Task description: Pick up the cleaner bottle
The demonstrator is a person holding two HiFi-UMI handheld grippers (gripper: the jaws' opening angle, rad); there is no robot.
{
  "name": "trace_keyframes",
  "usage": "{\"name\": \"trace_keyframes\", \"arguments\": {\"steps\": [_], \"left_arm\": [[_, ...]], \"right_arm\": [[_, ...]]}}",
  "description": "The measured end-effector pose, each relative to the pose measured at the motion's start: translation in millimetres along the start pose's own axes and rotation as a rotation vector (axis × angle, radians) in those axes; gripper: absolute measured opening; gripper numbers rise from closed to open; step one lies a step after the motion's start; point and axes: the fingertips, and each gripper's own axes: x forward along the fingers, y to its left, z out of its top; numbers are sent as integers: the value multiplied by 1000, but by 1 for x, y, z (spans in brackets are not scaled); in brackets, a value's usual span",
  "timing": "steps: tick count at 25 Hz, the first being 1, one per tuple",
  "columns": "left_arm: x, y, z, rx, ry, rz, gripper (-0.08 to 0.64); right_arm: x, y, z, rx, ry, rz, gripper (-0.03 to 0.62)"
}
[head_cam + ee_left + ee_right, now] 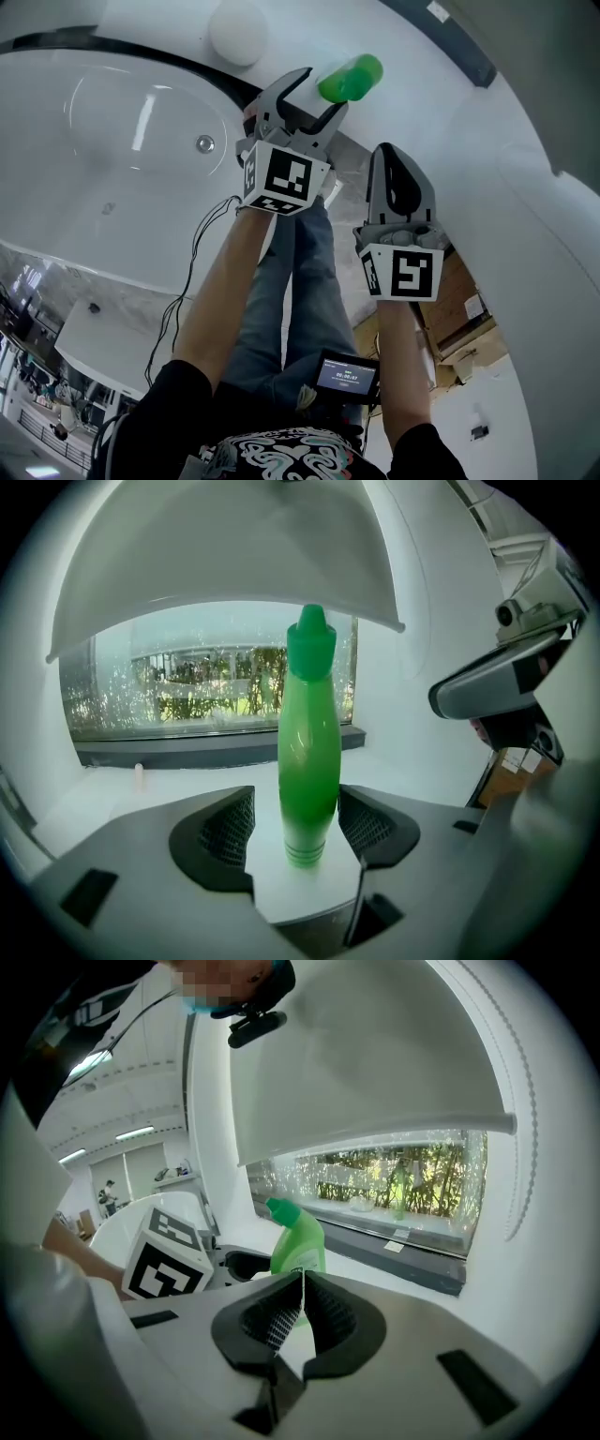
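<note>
Cleaner bottle (307,761) between left gripper (300,819) jaws, parted, seemingly not touching

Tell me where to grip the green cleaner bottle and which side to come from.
Probably the mid-body of the cleaner bottle, above the tapered ribbed base, coming from the person's side as the left gripper is lined up: the bottle stands upright and its narrow profile fits between the open jaws.

Left tool (321,92) apparently hides cleaner bottle (354,75) base.
</note>
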Motion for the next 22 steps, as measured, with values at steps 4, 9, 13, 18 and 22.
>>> {"name": "trace_keyframes", "arguments": {"steps": [4, 9, 13, 18, 22], "left_arm": [[16, -1, 1, 26, 17, -4, 265], [28, -9, 3, 21, 13, -44, 262], [43, -9, 2, 23, 22, -27, 262], [59, -8, 1, -3, 18, -25, 252], [57, -6, -3, -19, -4, -22, 221]], "right_arm": [[2, -1, -3, 14, 5, 1, 29], [3, -4, -5, 15, 14, 6, 29], [3, -10, -8, 22, 23, 1, 29], [2, -13, -10, 26, 26, 1, 29], [-1, -16, -13, 37, 30, -1, 29]]}}
